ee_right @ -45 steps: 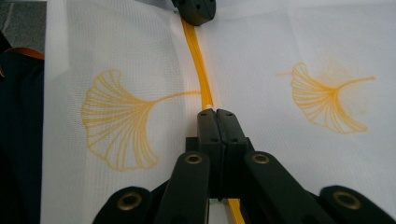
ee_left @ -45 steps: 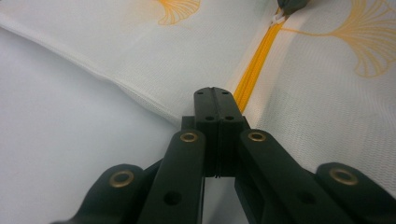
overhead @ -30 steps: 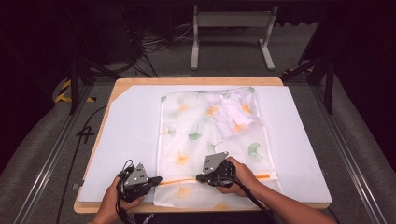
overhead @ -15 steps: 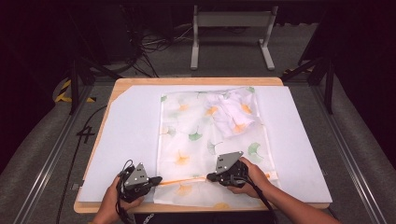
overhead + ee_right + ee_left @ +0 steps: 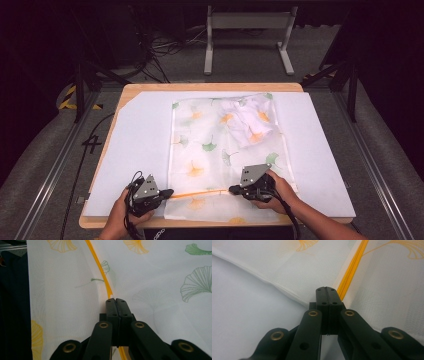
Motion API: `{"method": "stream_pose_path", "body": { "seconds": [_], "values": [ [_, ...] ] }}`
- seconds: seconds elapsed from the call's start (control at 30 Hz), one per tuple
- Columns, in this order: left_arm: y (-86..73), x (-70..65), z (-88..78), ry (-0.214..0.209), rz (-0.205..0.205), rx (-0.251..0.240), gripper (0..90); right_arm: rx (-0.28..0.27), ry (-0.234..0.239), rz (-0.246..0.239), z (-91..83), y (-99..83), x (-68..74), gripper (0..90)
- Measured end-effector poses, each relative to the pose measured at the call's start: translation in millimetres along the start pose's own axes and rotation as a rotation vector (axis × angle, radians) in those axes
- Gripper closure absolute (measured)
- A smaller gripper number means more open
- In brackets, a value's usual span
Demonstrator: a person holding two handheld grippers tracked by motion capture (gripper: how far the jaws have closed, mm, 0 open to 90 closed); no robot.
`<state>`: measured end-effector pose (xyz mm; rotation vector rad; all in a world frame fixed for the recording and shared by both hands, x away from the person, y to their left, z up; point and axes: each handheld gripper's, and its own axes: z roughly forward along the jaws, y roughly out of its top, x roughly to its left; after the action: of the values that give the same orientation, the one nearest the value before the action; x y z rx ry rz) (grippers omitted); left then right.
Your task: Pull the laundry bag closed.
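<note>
Mesh laundry bag (image 5: 220, 150) flat mid-table, folded cloth (image 5: 248, 121) inside at far right. Left gripper (image 5: 167, 192) clamped at near-left edge, right gripper (image 5: 233, 189) pinching orange zipper (image 5: 200, 192). Zipping probably part done, right stretch left.

The right gripper (image 5: 234, 189) has slid along the orange zipper line (image 5: 200, 193) of the mesh bag (image 5: 220, 150), first away from the left gripper (image 5: 170, 192), then part of the way back toward it. Its hand (image 5: 277, 192) followed. The bag's near edge by that gripper has shifted a little with it.
</note>
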<state>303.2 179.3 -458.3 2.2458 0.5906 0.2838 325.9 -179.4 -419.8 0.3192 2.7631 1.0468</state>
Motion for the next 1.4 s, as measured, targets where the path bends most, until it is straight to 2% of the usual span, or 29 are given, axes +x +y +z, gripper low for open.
{"method": "stream_pose_path", "body": {
  "seconds": [0.3,0.5,1.2,1.4],
  "values": [
    [-0.3,0.6,0.0,-0.003,-0.003,-0.003,90.0,-0.006,-0.019,0.007,-9.0,-5.4,-1.8,89.9],
    [-0.5,1.3,0.0,-0.008,-0.009,-0.004,90.0,-0.007,-0.044,0.045,-22.3,-21.5,-8.4,89.9],
    [0.3,3.2,0.0,-0.019,-0.004,0.003,90.0,0.007,-0.075,0.088,-39.7,-46.8,-8.7,89.9],
    [0.6,3.6,0.3,-0.022,-0.006,0.003,90.0,0.011,-0.101,0.139,-52.1,-63.2,-13.7,89.9]
  ]
}}
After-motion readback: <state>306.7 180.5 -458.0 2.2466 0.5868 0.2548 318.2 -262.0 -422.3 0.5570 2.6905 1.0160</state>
